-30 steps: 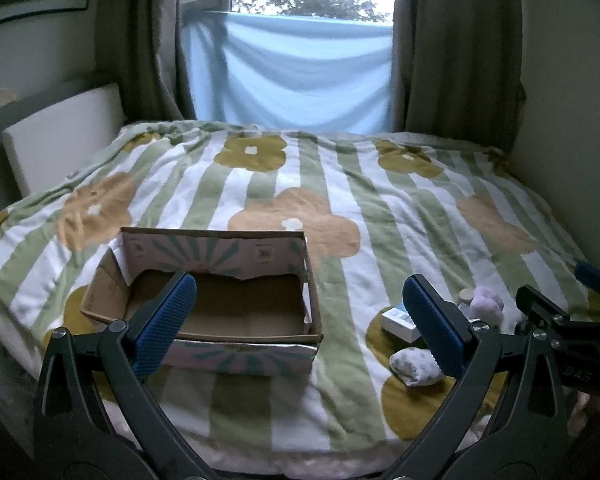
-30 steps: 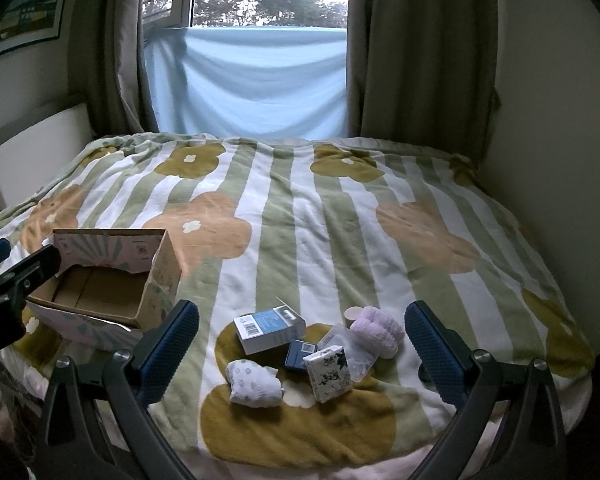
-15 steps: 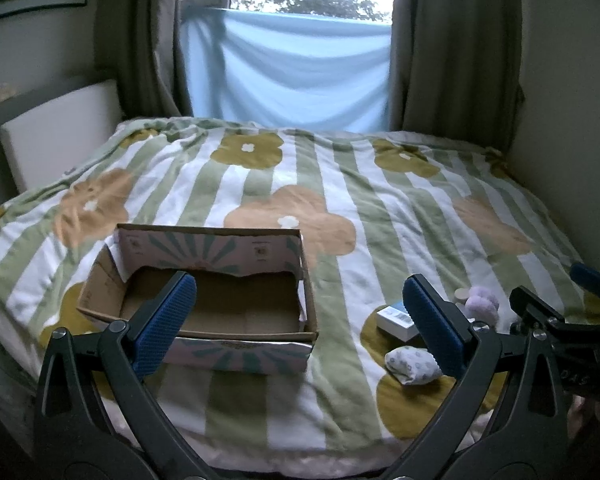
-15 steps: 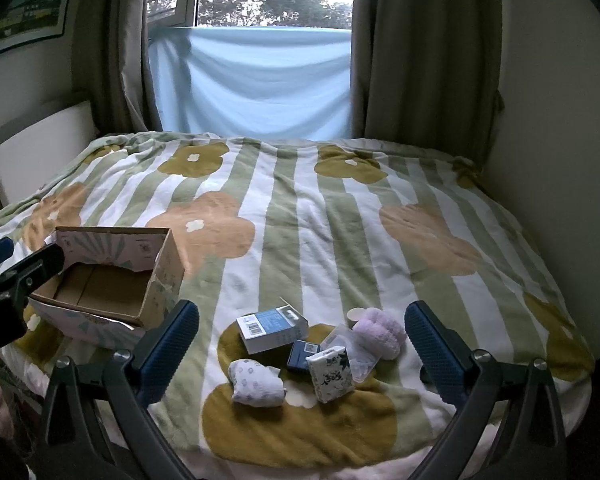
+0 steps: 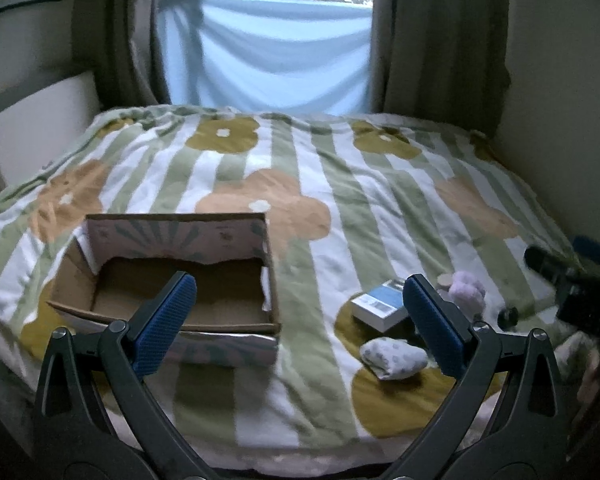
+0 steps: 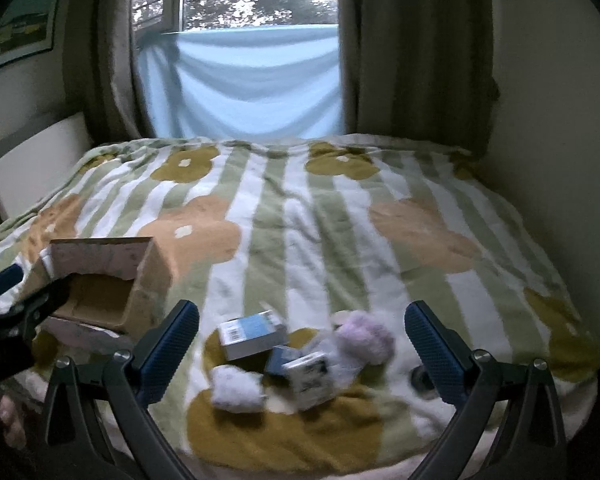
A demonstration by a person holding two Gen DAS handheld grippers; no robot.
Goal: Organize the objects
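An open cardboard box (image 5: 180, 280) (image 6: 112, 280) sits empty on the bed's near left. A small pile lies to its right: a blue-and-white carton (image 6: 252, 334) (image 5: 380, 306), a white spotted cloth bundle (image 6: 236, 390) (image 5: 394, 358), a small patterned white box (image 6: 310, 374), a dark blue item (image 6: 278, 358) and a lilac fluffy ball (image 6: 366, 338) (image 5: 466, 292). My left gripper (image 5: 300, 320) is open and empty, above the bed's near edge between box and pile. My right gripper (image 6: 300, 344) is open and empty, with the pile between its fingers in view.
The bed has a green-striped flowered blanket (image 6: 300, 232). A white headboard cushion (image 5: 36, 128) stands at the left, a wall at the right, and curtains with a blue sheet (image 5: 268, 52) over the window behind. A small dark round object (image 6: 418, 380) lies by the pile.
Both grippers have moved forward and lower toward the bed, so the box and the pile look larger and closer. Both stay open.
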